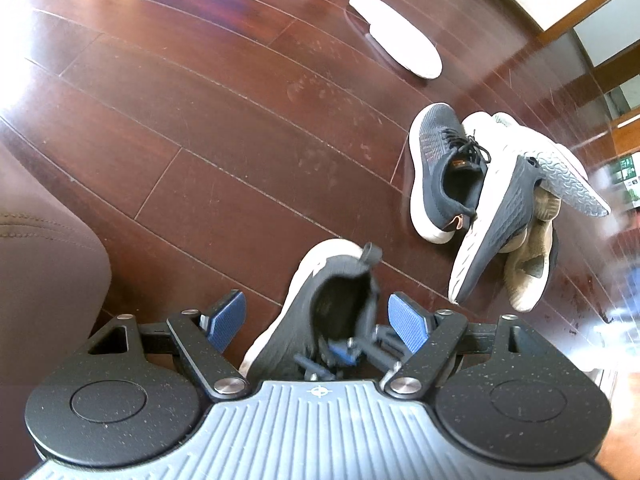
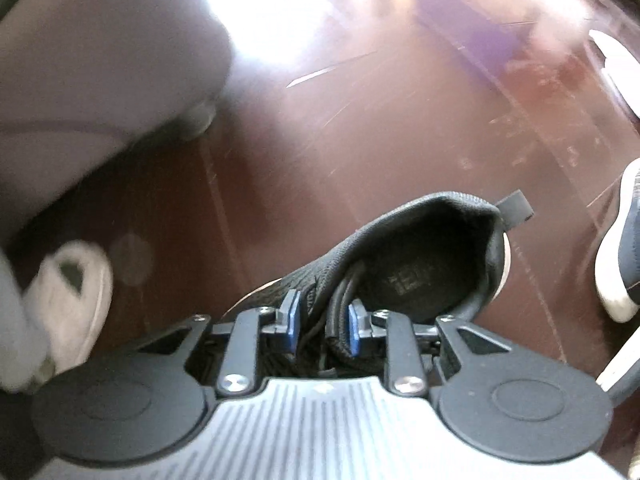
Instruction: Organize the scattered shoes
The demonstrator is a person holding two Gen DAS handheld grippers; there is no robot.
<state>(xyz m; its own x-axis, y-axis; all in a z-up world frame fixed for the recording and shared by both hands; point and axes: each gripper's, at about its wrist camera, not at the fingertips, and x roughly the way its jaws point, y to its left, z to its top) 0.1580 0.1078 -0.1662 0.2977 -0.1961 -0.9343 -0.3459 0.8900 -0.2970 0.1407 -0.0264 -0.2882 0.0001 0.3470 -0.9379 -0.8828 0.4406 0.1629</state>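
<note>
A black knit shoe (image 1: 340,276) with a white sole lies on the dark wooden floor (image 1: 200,140), heel loop pointing away. My left gripper (image 1: 316,304) hangs open above it, its blue pads (image 1: 226,320) wide apart on either side of the shoe and not touching it. My right gripper (image 2: 324,304) is shut on the black shoe (image 2: 420,240), with its pads pinching the tongue and laces at the front of the opening. This right gripper (image 1: 340,354) also shows inside the shoe's mouth in the left wrist view.
Right of the black shoe is a pile: an upright dark grey sneaker (image 1: 444,172), its mate on its side (image 1: 496,216), a tan shoe (image 1: 528,272). A white insole (image 1: 396,36) lies farther off. A brown sofa (image 1: 40,260) stands left. A blurred white shoe (image 2: 76,288) is at left.
</note>
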